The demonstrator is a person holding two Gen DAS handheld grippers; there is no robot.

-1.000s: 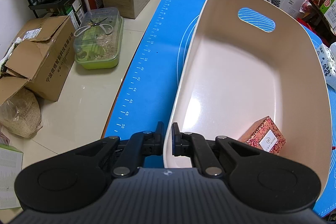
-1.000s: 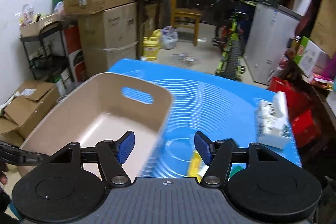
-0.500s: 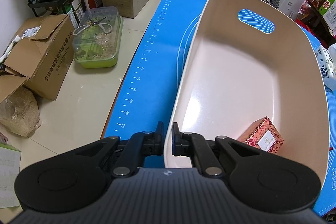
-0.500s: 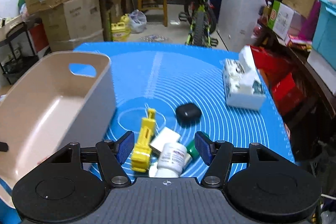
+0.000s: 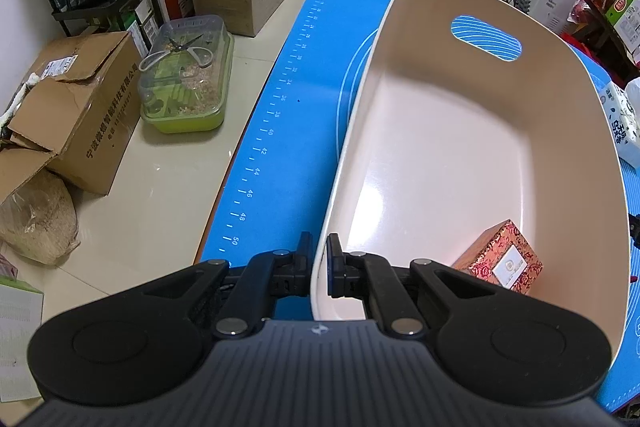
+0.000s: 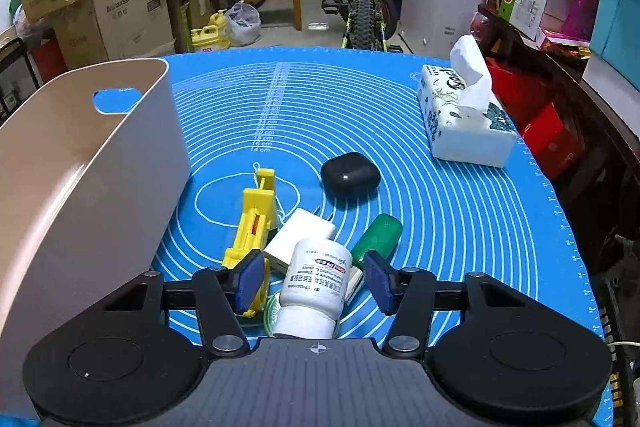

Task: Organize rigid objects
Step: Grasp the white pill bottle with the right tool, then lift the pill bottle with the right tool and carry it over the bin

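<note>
So the white plastic pill bottle (image 6: pixel 313 281) is lying right between the closing right gripper (image 6: pixel 316 283), not yet pinched, cap toward the camera; the beige plastic bin (image 5: pixel 460 155) rim is clamped by the left gripper (image 5: pixel 319 263).

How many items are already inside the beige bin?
1: a red patterned box sits in the near right corner of the beige bin; the left tongs may hide something.

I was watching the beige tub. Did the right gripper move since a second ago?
Yes. The right gripper swung away from the beige tub and down toward the blue mat; its jaws are closing around the white bottle.
</note>
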